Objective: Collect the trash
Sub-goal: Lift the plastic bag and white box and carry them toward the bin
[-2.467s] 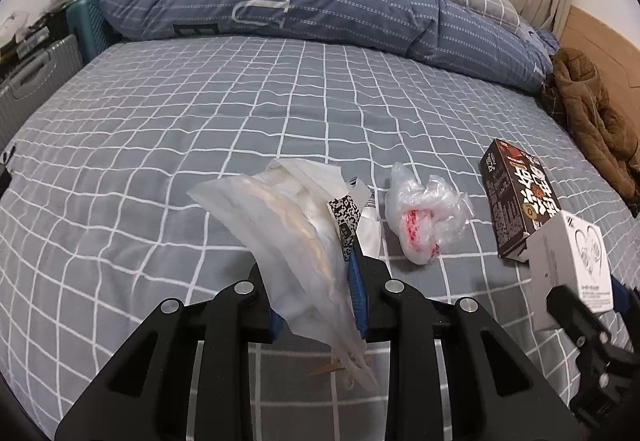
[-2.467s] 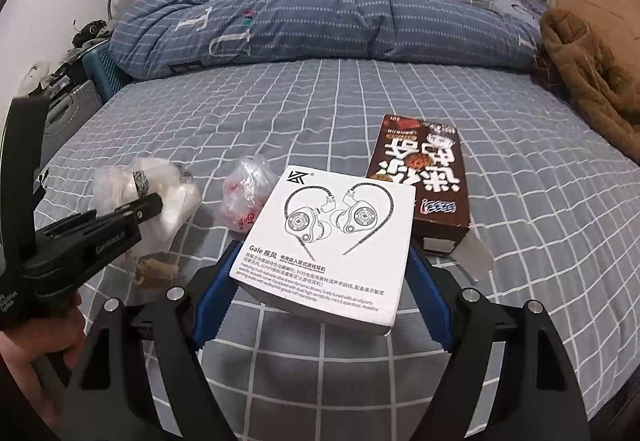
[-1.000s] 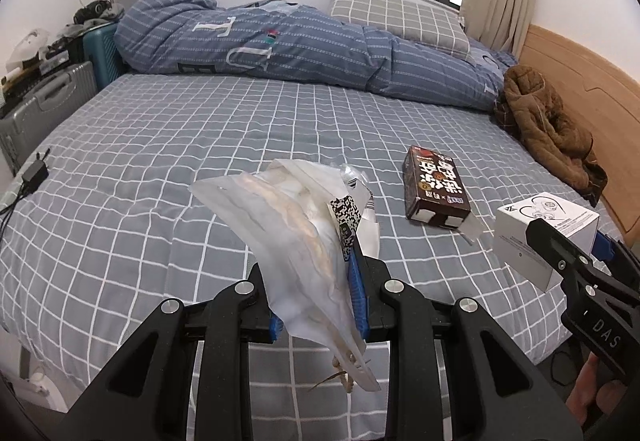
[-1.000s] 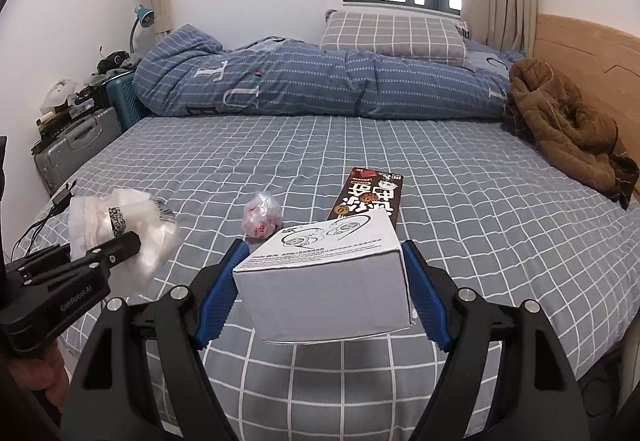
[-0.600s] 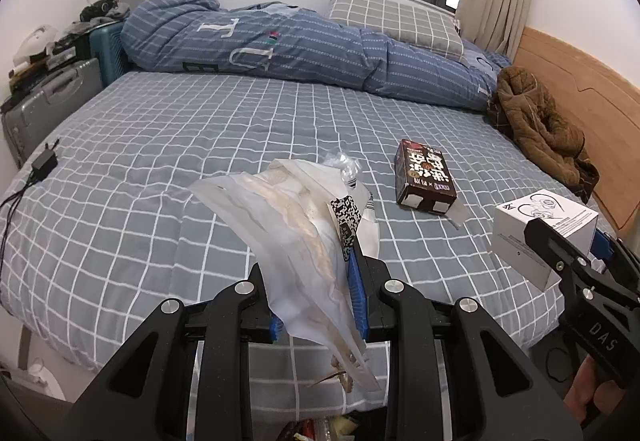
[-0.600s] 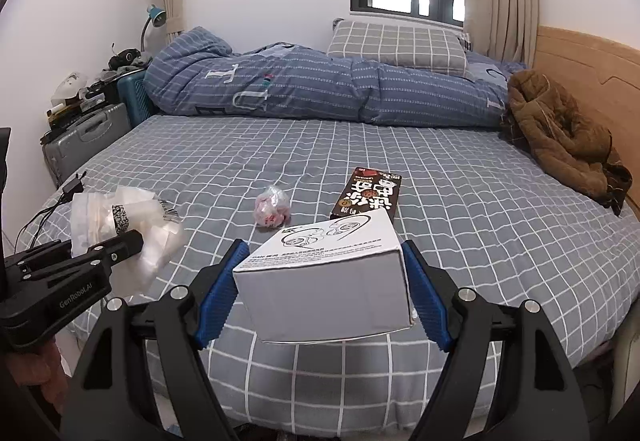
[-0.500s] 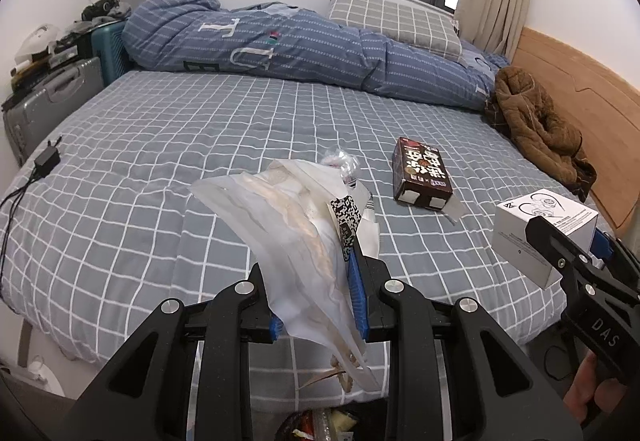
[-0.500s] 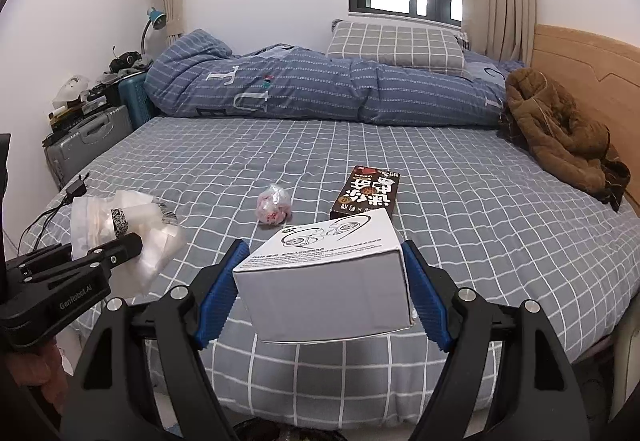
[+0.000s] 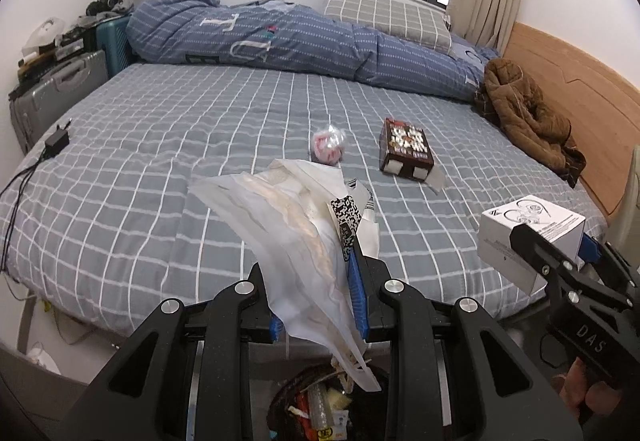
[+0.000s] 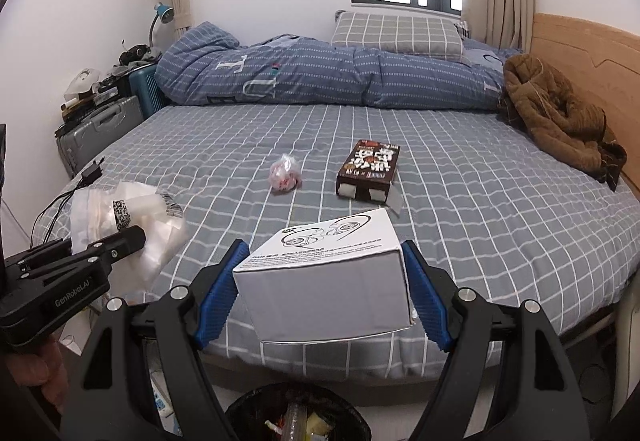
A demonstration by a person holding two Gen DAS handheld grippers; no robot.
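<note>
Holding both loads over the black trash bin (image 10: 296,417) at the near edge of the bed (image 9: 200,129), the person appears ready to drop them. Left gripper (image 9: 318,293): clamped on a crumpled plastic bag (image 9: 288,237). Right gripper (image 10: 324,293): clamped across a white earphone box (image 10: 328,277). A crumpled wrapper (image 10: 285,173) and a dark snack box (image 10: 370,169) remain mid-bed; a folded duvet (image 10: 320,77) lies far, suitcases left.
</note>
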